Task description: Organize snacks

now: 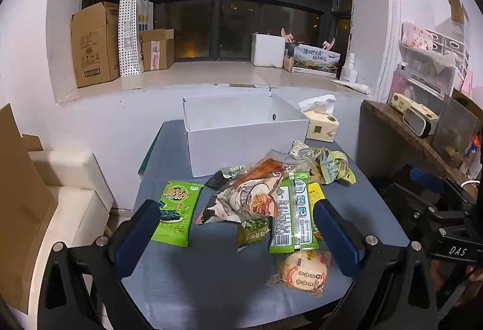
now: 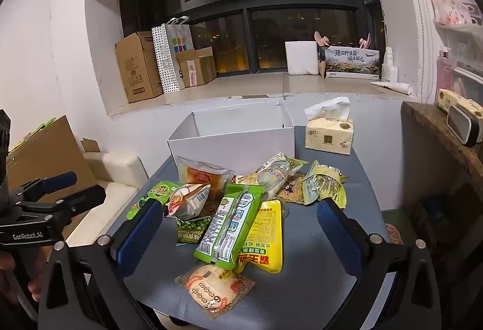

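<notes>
Several snack packets lie heaped on a grey table (image 1: 196, 278) in front of an open white box (image 1: 241, 134) (image 2: 232, 143). A green seaweed packet (image 1: 176, 214) lies apart at the left. In the heap are a long green packet (image 1: 291, 217) (image 2: 231, 224), a yellow packet (image 2: 267, 242), a round rice cracker pack (image 1: 305, 271) (image 2: 215, 289) nearest me and a bread pack (image 2: 203, 176) by the box. My left gripper (image 1: 238, 236) hangs open above the near side of the heap, holding nothing. My right gripper (image 2: 240, 236) is open too, straddling the heap from above.
A tissue pack (image 1: 321, 126) (image 2: 329, 134) stands right of the box. Cardboard boxes (image 1: 93, 46) and a dotted paper bag (image 1: 129, 37) sit on the window sill behind. A white sofa (image 1: 66, 194) lies left of the table, a brown counter (image 1: 401, 131) to the right.
</notes>
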`<state>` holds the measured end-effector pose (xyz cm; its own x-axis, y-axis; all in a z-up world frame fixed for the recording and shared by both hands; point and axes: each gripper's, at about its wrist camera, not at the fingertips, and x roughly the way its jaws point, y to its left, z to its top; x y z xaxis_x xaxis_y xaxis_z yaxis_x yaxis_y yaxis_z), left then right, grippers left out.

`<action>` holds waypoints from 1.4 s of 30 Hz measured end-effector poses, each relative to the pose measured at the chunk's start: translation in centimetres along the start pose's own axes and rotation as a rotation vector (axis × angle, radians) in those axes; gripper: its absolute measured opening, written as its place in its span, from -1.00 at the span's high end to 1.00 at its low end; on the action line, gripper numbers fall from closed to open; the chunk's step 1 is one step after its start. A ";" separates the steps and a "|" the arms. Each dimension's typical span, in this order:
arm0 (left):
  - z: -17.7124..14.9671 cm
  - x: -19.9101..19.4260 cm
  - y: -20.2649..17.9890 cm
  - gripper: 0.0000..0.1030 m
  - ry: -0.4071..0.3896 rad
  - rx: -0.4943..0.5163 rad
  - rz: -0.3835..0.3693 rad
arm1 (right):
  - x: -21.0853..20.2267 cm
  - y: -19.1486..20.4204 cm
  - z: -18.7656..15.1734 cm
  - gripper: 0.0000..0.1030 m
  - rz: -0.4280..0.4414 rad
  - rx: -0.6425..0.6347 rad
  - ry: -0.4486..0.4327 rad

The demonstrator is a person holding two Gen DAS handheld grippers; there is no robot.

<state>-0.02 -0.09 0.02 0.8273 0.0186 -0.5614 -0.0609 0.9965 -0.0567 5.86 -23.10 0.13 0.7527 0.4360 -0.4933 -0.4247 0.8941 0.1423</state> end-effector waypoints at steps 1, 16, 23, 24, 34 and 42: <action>0.0 0.0 0.0 -1.00 0.002 -0.001 -0.003 | 0.0 0.0 0.0 -1.00 -0.001 -0.002 -0.010; 0.3 -0.2 -0.2 -1.00 0.013 0.000 -0.009 | 0.1 0.1 -0.1 -1.00 -0.002 -0.002 0.006; 0.1 -0.1 -0.3 -1.00 0.014 0.001 -0.011 | -0.1 0.2 -0.2 -1.00 0.003 -0.009 0.001; 0.1 0.0 -0.3 -1.00 0.016 0.001 -0.010 | -0.1 0.2 -0.1 -1.00 0.003 -0.010 0.000; 0.1 -0.2 -0.5 -1.00 0.017 0.005 -0.006 | -0.1 0.2 -0.2 -1.00 0.006 -0.010 0.001; 0.2 -0.2 -0.4 -1.00 0.018 0.003 -0.008 | 0.0 0.2 -0.2 -1.00 0.006 -0.009 0.002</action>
<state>-0.07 -0.49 0.28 0.8176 0.0095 -0.5757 -0.0526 0.9969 -0.0583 5.64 -22.94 0.01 0.7491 0.4414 -0.4939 -0.4341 0.8903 0.1373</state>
